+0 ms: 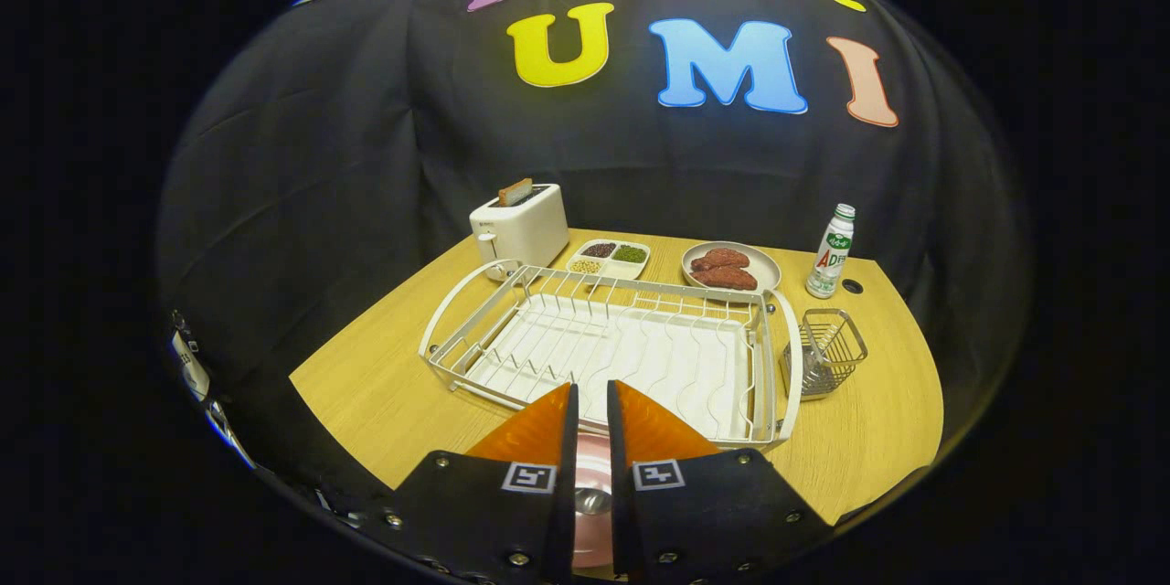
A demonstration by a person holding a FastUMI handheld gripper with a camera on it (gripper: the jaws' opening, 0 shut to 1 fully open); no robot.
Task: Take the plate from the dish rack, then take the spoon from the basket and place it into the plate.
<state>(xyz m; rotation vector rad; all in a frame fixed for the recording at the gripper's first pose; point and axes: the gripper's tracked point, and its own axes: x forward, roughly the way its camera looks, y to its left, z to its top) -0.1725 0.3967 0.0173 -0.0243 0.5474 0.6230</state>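
Observation:
My gripper [592, 395] hovers over a pink plate [592, 466] that lies on the wooden table just in front of the dish rack. The two fingers stand almost together, with a narrow gap between them. In that gap the metal spoon [592, 501] shows above the plate, and the fingers appear to pinch it. The fingers hide most of the plate and of the spoon. The white wire dish rack [457, 356] lies just beyond the fingertips with nothing in it. A small wire basket [825, 355] stands at the rack's right end and looks empty.
Behind the rack stand a white toaster [519, 228] with a slice in it, a divided tray of beans [610, 258], a plate of meat [729, 267] and a small bottle [831, 252]. The table's edge curves close on both sides.

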